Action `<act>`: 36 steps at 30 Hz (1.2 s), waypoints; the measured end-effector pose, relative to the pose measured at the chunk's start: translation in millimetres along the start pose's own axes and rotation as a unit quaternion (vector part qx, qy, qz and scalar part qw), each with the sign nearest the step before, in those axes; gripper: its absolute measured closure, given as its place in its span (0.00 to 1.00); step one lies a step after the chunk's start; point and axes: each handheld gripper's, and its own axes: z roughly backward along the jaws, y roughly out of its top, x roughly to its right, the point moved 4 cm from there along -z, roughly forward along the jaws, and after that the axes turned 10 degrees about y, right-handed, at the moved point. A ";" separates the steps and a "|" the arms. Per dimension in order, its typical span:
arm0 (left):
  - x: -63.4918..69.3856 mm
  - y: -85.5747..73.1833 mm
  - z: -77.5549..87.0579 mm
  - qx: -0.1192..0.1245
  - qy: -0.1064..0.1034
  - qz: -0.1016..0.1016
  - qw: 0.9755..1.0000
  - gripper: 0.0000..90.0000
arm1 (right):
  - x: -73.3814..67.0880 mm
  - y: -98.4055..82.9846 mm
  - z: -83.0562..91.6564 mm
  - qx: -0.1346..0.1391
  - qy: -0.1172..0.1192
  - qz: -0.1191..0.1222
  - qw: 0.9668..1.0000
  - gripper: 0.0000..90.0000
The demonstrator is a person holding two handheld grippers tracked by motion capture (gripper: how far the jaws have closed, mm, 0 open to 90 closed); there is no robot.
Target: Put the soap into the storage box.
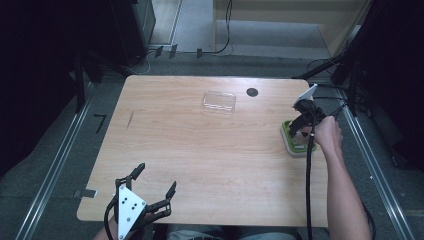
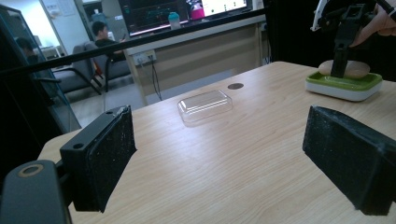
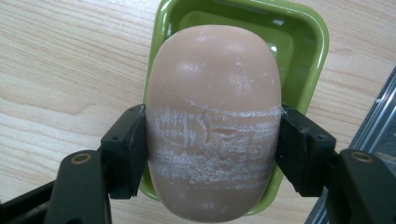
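While the right tool (image 3: 212,154) points down over the green, white-based rectangular plastic soap dish (image 3: 308,56), its two black jaws press on the opposite long flanks of a smooth, oval, beige bar of soap (image 3: 212,112), so it is closed firmly on the bar. In the right gripper view the soap lies lengthwise over the dish's green basin, its near end reaching past the dish's near rim, with white scuff marks across the band between the pads. From the high view, the dish sits near the right edge of the pale wooden table (image 1: 200,150), and the person's right hand (image 1: 327,134) grips the tool from above. The left tool (image 1: 150,192) hovers at the table's near edge, jaws spread wide with nothing between them. A clear, shallow rectangular plastic lid (image 1: 219,101) lies toward the far middle of the table, well apart from the dish.
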 end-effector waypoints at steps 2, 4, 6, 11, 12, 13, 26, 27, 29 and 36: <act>0.0 0.0 0.0 0.000 0.000 0.000 1.000 0.11 | 1.3 0.0 -1.4 -0.002 -0.001 -0.004 1.000 0.37; 0.1 0.0 0.1 0.000 0.000 -0.001 1.000 0.11 | 2.4 0.1 -3.3 0.001 0.002 -0.010 1.000 0.37; 0.1 0.0 0.3 0.000 0.000 -0.001 1.000 0.11 | 3.6 0.2 -4.8 0.003 0.004 -0.013 1.000 0.37; 0.0 0.0 0.2 0.001 0.000 -0.001 1.000 0.11 | 3.9 0.3 -6.9 0.001 0.004 -0.017 1.000 0.37; 0.0 0.0 0.2 0.001 0.001 0.000 1.000 0.11 | 3.9 0.4 -7.3 0.001 0.003 -0.018 1.000 0.37; 0.0 0.0 0.2 0.001 0.001 0.000 1.000 0.11 | 4.2 0.5 -7.8 0.000 0.002 -0.018 1.000 0.37; 0.1 0.0 0.3 0.001 0.001 -0.001 1.000 0.11 | 6.8 0.6 -15.1 -0.004 0.002 -0.028 1.000 0.37; 0.1 0.0 0.4 0.001 0.001 -0.001 1.000 0.11 | 6.8 0.8 -15.5 -0.003 0.002 -0.028 1.000 0.37; 0.0 0.1 0.6 0.002 0.000 -0.001 1.000 0.11 | 6.9 0.9 -16.0 -0.004 -0.001 -0.030 1.000 0.37; 0.1 0.0 0.5 0.002 0.001 -0.001 1.000 0.11 | 9.5 0.1 -17.3 -0.003 -0.002 -0.042 0.999 0.37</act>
